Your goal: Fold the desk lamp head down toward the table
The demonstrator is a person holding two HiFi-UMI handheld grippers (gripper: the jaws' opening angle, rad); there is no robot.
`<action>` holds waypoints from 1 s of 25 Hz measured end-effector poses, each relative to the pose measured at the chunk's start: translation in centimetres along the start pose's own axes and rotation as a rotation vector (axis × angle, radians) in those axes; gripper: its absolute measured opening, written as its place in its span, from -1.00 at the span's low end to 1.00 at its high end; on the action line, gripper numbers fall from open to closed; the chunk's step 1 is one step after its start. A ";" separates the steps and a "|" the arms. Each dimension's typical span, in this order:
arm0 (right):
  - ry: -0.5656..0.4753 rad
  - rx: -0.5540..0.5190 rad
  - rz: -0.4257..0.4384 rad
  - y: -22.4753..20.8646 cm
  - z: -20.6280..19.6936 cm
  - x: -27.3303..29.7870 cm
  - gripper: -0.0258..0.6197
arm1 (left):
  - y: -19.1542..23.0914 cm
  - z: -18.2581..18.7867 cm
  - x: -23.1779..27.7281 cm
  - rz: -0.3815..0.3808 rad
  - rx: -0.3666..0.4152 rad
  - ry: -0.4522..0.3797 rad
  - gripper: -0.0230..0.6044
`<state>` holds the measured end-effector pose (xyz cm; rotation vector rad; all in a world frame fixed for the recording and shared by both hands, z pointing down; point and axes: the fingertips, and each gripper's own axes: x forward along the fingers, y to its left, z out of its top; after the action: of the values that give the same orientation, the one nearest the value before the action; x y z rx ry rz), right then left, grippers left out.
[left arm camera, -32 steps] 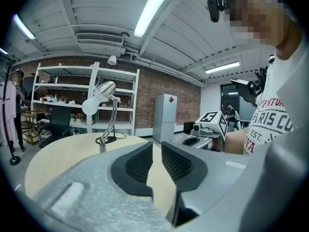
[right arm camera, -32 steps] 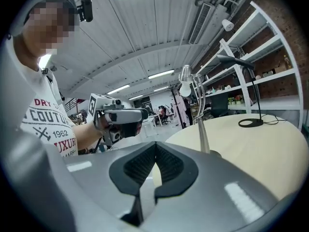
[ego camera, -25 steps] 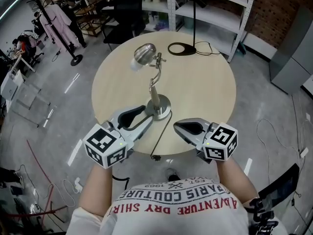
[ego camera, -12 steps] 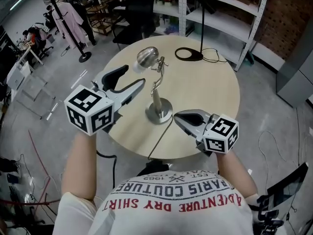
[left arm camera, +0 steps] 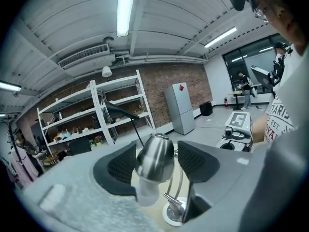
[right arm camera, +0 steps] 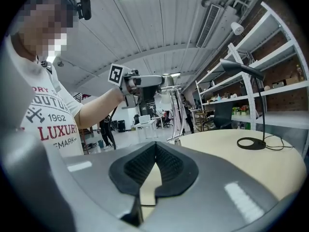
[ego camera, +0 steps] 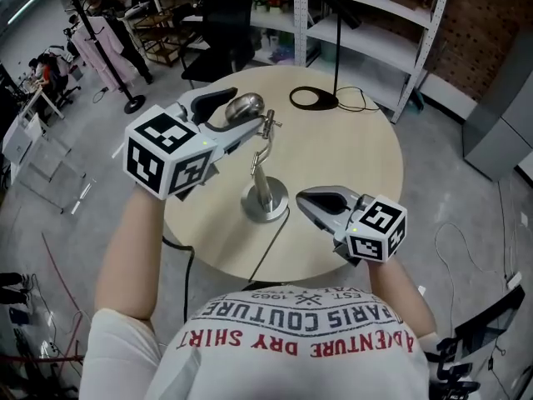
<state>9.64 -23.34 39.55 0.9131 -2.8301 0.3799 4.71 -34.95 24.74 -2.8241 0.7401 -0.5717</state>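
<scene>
A silver desk lamp stands on the round wooden table (ego camera: pixel 354 152), its round base (ego camera: pixel 265 203) near the front and its arm rising to the dome-shaped head (ego camera: pixel 247 104). My left gripper (ego camera: pixel 237 113) is raised at head height. Its jaws have just been opening and now stand wide on either side of the lamp head (left arm camera: pixel 155 152), with a gap at each pad. My right gripper (ego camera: pixel 305 198) is shut and empty, just right of the base. In the right gripper view the right gripper's (right arm camera: pixel 154 153) pads meet.
A black lamp with a ring base (ego camera: pixel 312 99) and thin upright pole stands at the table's far edge. The silver lamp's cord (ego camera: pixel 273 233) runs from the base over the front edge. Metal shelving (ego camera: pixel 366 23) stands behind the table.
My left gripper has risen from beside the lamp base up to the lamp head, and its jaws have opened wide around it. The right gripper has shifted slightly.
</scene>
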 end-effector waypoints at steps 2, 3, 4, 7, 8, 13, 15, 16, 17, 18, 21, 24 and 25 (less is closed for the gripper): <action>-0.004 0.010 -0.014 -0.5 -0.1 0.0 -0.92 | 0.0 -0.2 0.5 -0.012 0.004 0.017 -0.05; -0.003 0.014 -0.016 -0.6 -0.4 0.0 -0.92 | 0.0 -0.4 0.6 -0.014 0.000 0.021 -0.05; 0.000 0.017 -0.014 -0.6 -0.7 0.2 -0.92 | -0.1 -0.5 0.6 -0.019 -0.008 0.022 -0.06; 0.015 0.021 -0.007 -0.8 -1.6 0.6 -0.92 | -0.4 -0.7 0.7 -0.035 -0.021 0.019 -0.10; 0.020 0.023 -0.007 -1.0 -1.8 0.8 -0.92 | -0.4 -0.7 0.7 -0.038 -0.018 0.019 -0.11; 0.034 0.037 -0.012 -2.1 -2.6 1.5 -0.92 | -0.5 -0.5 0.8 -0.049 0.003 0.015 -0.13; 0.041 0.047 -0.010 -2.3 -2.9 2.0 -0.92 | -0.6 -0.4 0.7 -0.059 0.005 0.012 -0.14; 0.044 0.052 -0.009 -2.4 -3.0 2.3 -0.92 | -0.5 -0.4 0.7 -0.064 0.007 0.010 -0.14; 0.047 0.056 -0.010 -2.6 -3.2 2.6 -0.92 | -0.5 -0.3 0.6 -0.069 0.010 0.006 -0.15; 0.048 0.060 -0.011 -2.8 -3.3 2.8 -0.92 | -0.4 -0.3 0.6 -0.073 0.012 0.002 -0.15; 0.054 0.065 -0.015 -3.2 -3.8 3.5 -0.92 | -0.5 -0.3 0.5 -0.078 0.008 -0.010 -0.15; 0.064 0.062 -0.012 -3.4 -4.6 4.5 -0.92 | -0.5 -0.3 0.6 -0.085 0.006 -0.016 -0.16; 0.069 0.060 -0.015 -3.6 -4.8 4.9 -0.92 | -0.4 -0.2 0.6 -0.087 0.005 -0.019 -0.16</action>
<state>8.09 -27.50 45.93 0.9130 -2.7615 0.4876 5.28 -34.89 25.24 -2.8646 0.6136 -0.5576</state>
